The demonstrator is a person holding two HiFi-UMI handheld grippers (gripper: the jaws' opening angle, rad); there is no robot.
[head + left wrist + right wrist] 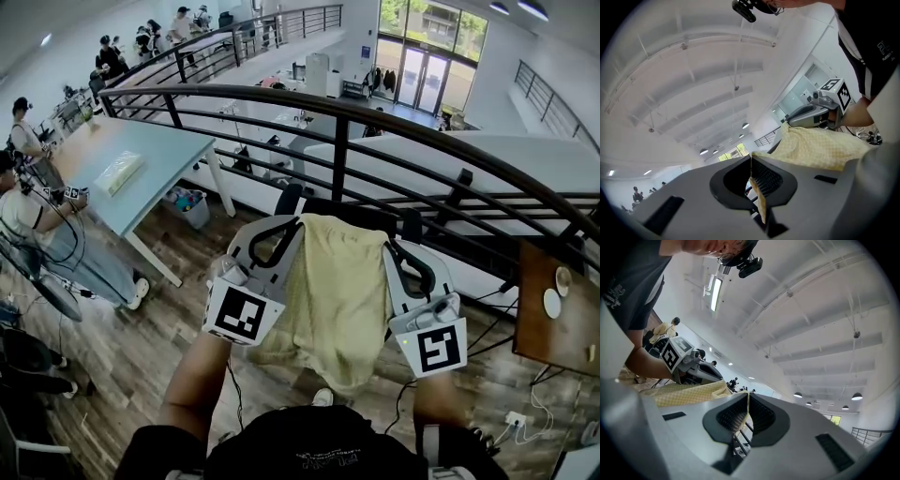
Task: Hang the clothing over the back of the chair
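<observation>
A pale yellow garment [339, 291] hangs stretched between my two grippers, in front of the person's body. My left gripper [292, 225] is shut on its upper left edge, my right gripper [390, 246] on its upper right edge. Just beyond the cloth's top edge shows the black back of a chair [349, 212]. In the left gripper view the jaws [752, 163] pinch a thin fold of yellow cloth [820, 147], with the other gripper [820, 111] across it. The right gripper view shows the same pinch [746, 403] on the cloth [684, 394].
A curved black railing [339, 141] runs right behind the chair, with a drop to a lower floor beyond. A light blue table [141, 164] stands at the left with seated people near it. A wooden table [553, 323] is at the right. Cables and a power strip [516, 419] lie on the floor.
</observation>
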